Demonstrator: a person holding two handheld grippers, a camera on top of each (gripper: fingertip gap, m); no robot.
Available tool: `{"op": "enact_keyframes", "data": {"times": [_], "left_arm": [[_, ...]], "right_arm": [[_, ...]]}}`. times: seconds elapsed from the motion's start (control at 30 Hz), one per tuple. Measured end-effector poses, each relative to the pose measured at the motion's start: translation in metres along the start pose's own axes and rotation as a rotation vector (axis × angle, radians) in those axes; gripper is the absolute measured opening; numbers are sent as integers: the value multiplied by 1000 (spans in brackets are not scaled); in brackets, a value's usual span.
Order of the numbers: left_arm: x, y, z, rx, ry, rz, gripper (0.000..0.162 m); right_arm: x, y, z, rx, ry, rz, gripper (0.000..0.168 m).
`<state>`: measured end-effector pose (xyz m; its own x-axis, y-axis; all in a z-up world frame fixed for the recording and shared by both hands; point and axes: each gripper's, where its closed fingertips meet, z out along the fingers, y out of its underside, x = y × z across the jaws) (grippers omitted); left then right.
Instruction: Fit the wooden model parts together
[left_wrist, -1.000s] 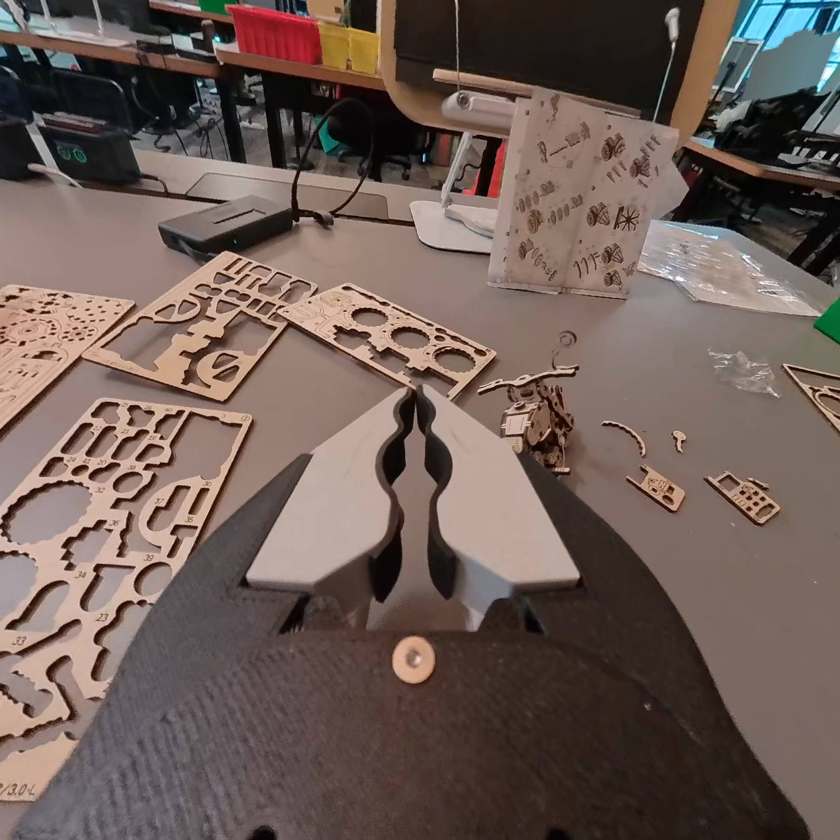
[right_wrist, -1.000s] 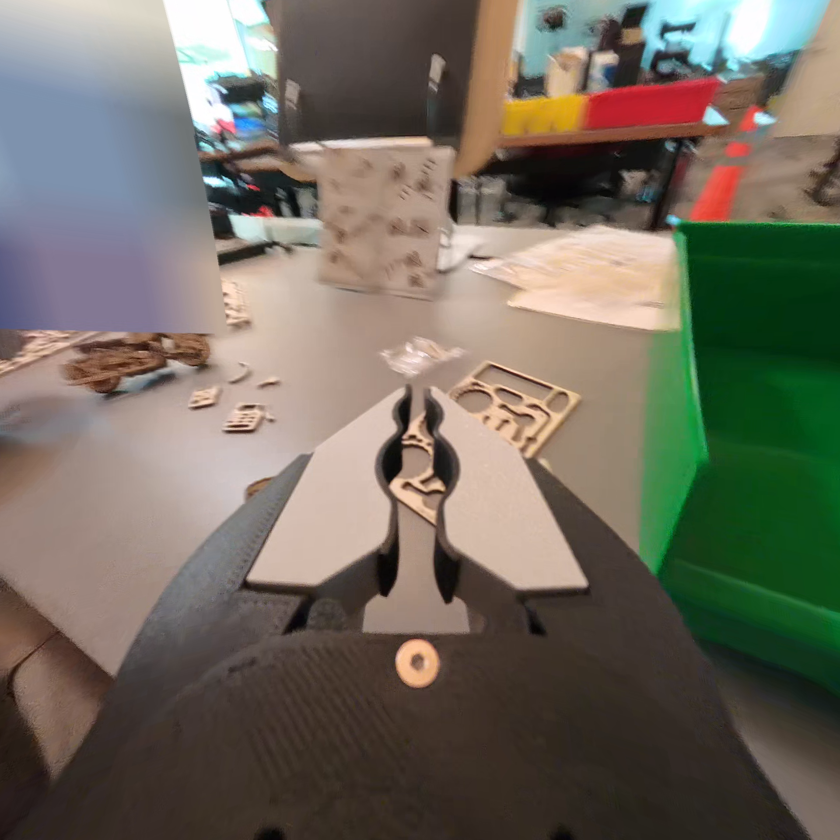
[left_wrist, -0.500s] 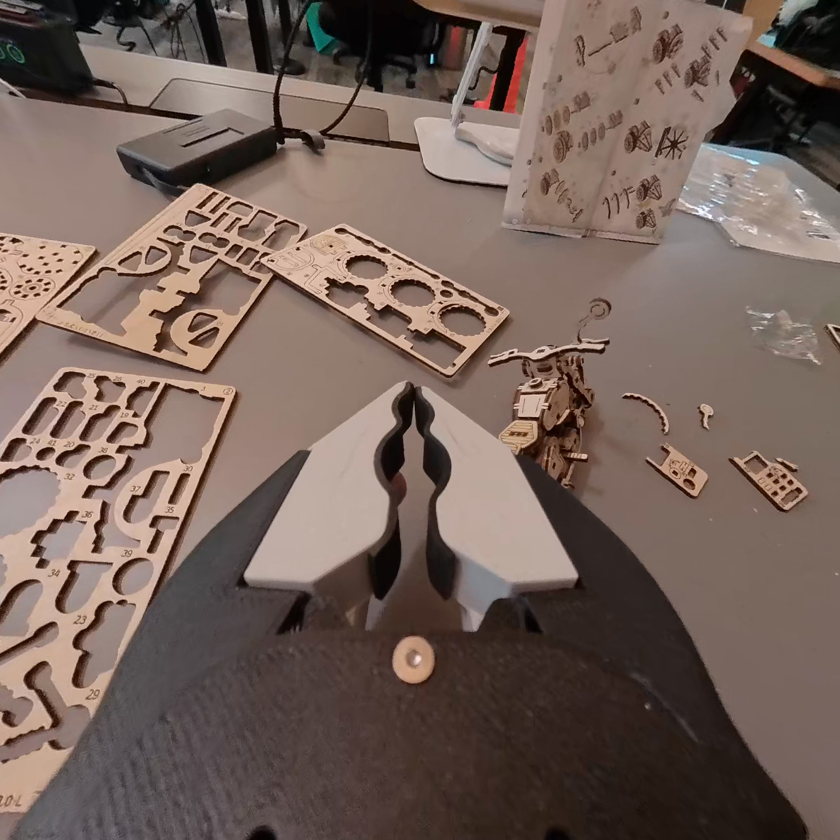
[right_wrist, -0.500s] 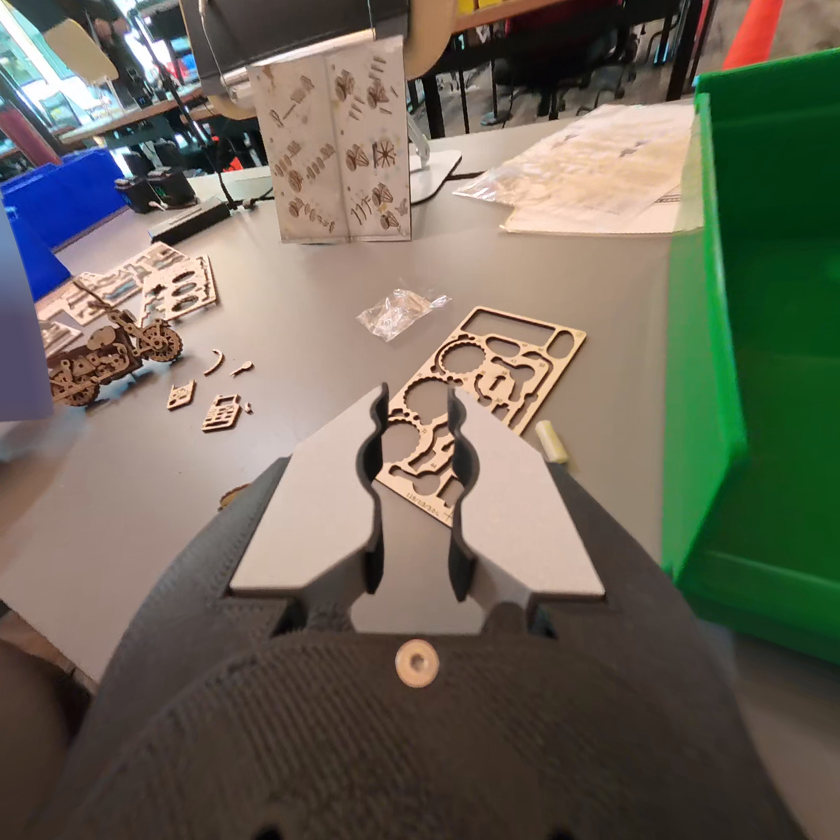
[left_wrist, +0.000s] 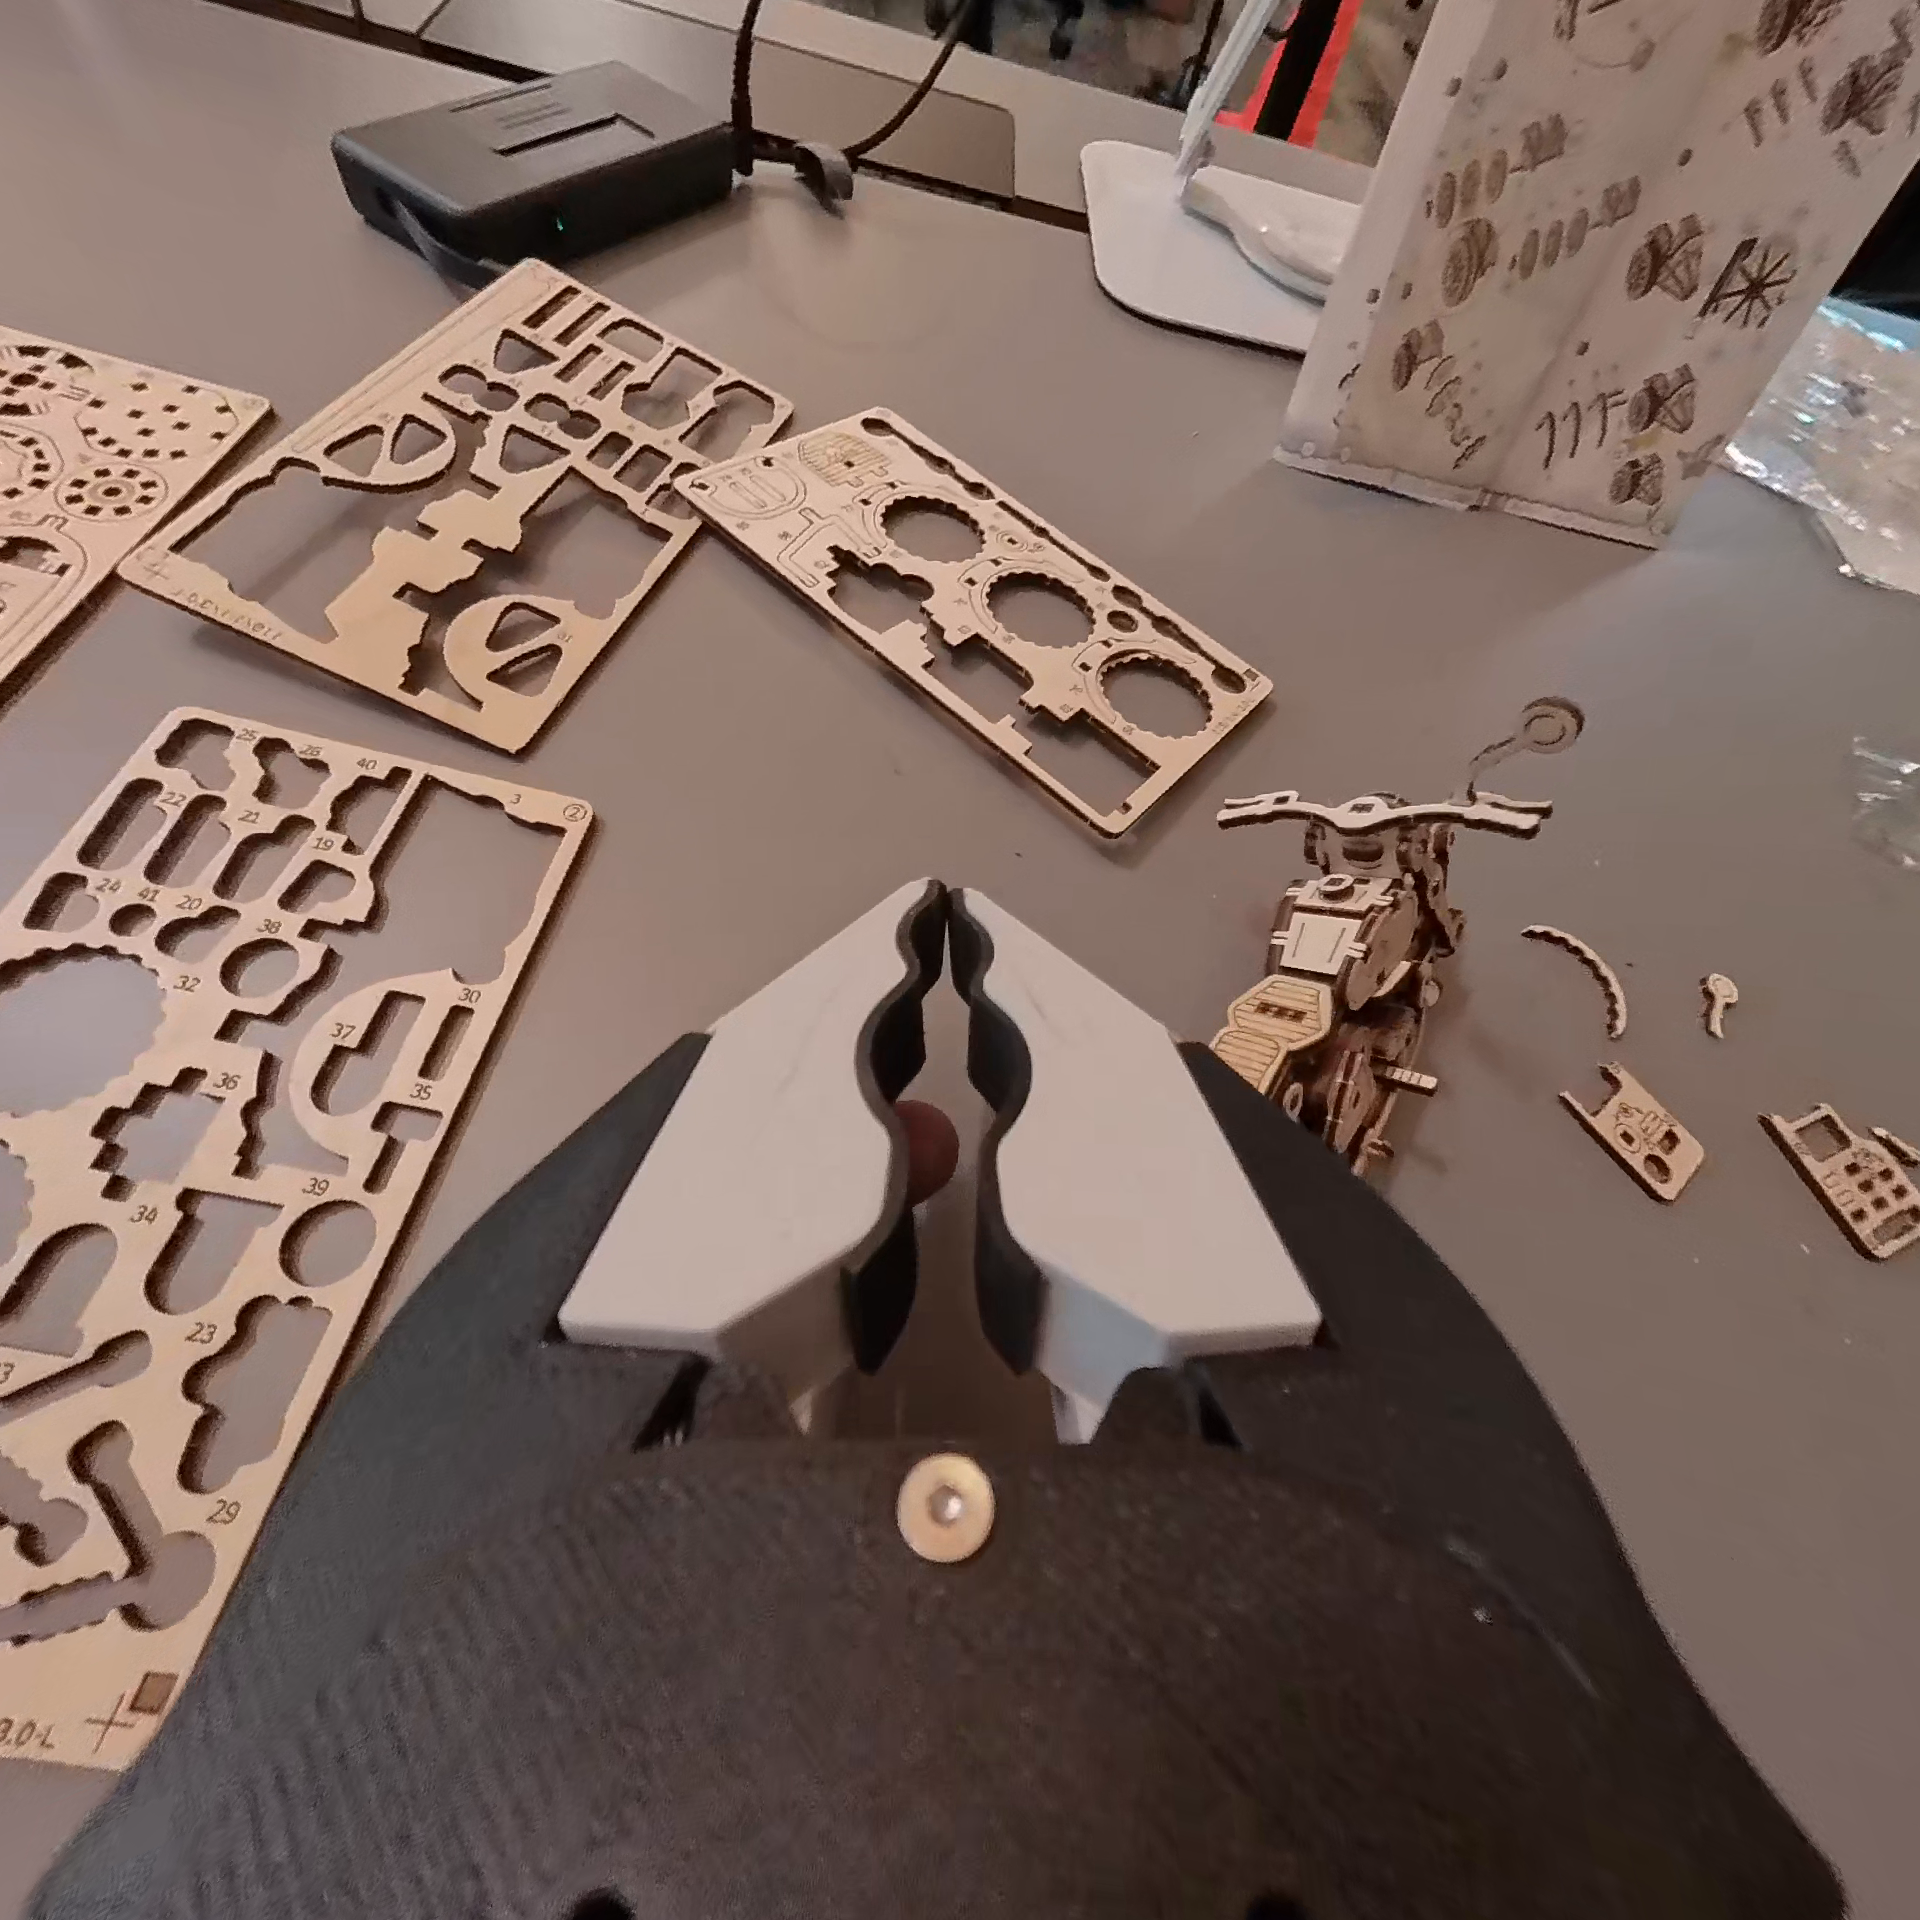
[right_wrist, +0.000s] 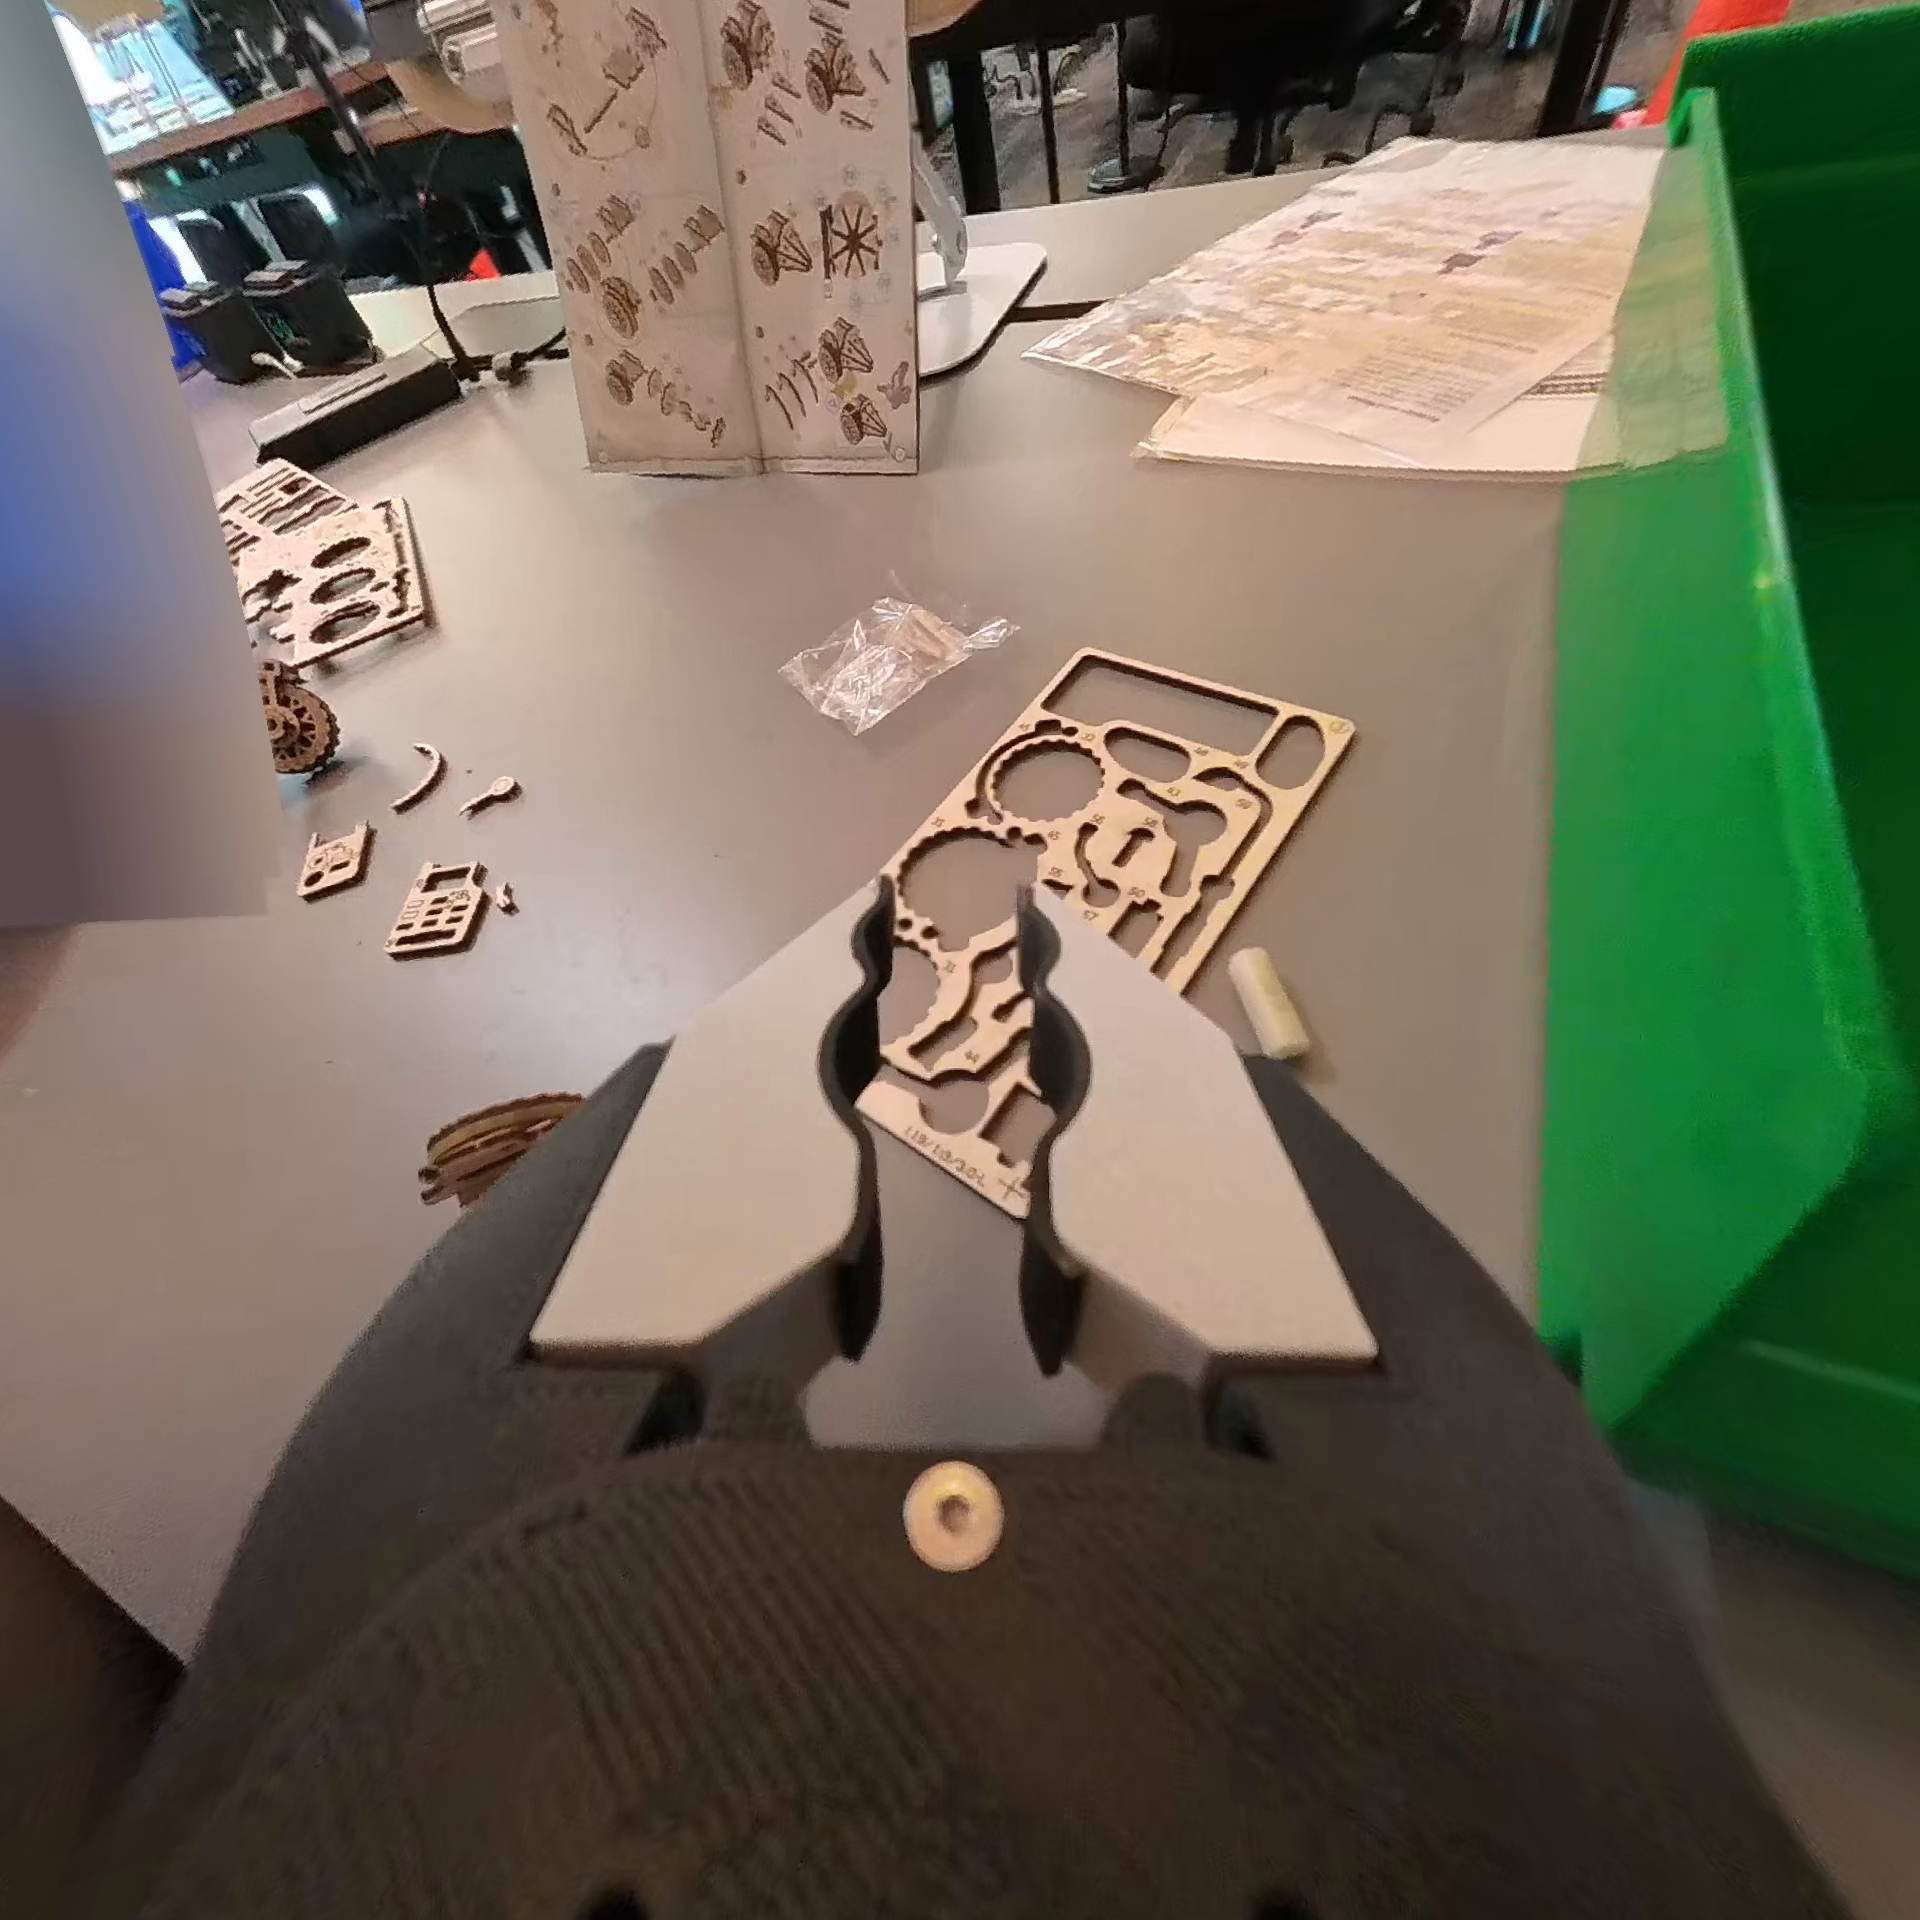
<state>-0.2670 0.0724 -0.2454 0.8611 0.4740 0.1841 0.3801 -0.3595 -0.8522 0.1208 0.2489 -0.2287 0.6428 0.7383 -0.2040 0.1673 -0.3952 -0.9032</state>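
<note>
In the left wrist view a partly built wooden motorcycle model (left_wrist: 1351, 987) stands on the grey table, just right of my left gripper (left_wrist: 948, 896). That gripper is shut with its tips touching. A small reddish-brown thing (left_wrist: 925, 1148) shows in the gap behind the tips; I cannot tell what it is. Loose wooden parts lie right of the model: a curved strip (left_wrist: 1579, 971) and two flat pieces (left_wrist: 1636, 1132) (left_wrist: 1844, 1195). My right gripper (right_wrist: 951, 904) is open and empty above a punched wooden sheet (right_wrist: 1132, 821). The model's wheel (right_wrist: 296, 727) shows at the left, partly hidden.
Several punched wooden sheets (left_wrist: 343, 499) (left_wrist: 977, 603) (left_wrist: 208, 1091) lie left of my left gripper. A folded instruction sheet (right_wrist: 727, 239) stands at the back. A green bin (right_wrist: 1745, 727) stands close on the right. A plastic bag (right_wrist: 883, 665), a pale peg (right_wrist: 1268, 1003) and a wooden disc (right_wrist: 499, 1138) lie nearby. Left tips to right tips: about 45 cm.
My left gripper has moved forward and lower over the table, staying shut. My right gripper has opened and now points down at the wooden sheet.
</note>
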Motion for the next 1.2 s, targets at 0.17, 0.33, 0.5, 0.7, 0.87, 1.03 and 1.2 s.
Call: {"op": "enact_keyframes", "data": {"times": [0.17, 0.33, 0.5, 0.7, 0.87, 1.03, 1.2], "left_arm": [[-1, 7, 6, -56, -13, -1, 0], [-7, 14, 12, -120, -17, -53, 0], [-12, 22, 17, -179, -40, -79, 0], [-13, 26, 20, -212, -47, -89, 0], [-13, 26, 20, -213, -56, -79, 0], [-12, 28, 22, -226, -61, -64, 0], [-12, 28, 22, -229, -63, -56, 0]], "right_arm": [[5, 0, 0, -4, -12, 57, 21], [4, 2, 1, -14, -23, 61, 21], [2, 1, 1, -12, -38, 69, 18], [3, 1, 1, -13, -46, 82, 17], [3, 2, 2, -17, -50, 89, 17], [4, 2, 2, -17, -54, 100, 17], [4, 2, 2, -17, -57, 102, 17]]}}
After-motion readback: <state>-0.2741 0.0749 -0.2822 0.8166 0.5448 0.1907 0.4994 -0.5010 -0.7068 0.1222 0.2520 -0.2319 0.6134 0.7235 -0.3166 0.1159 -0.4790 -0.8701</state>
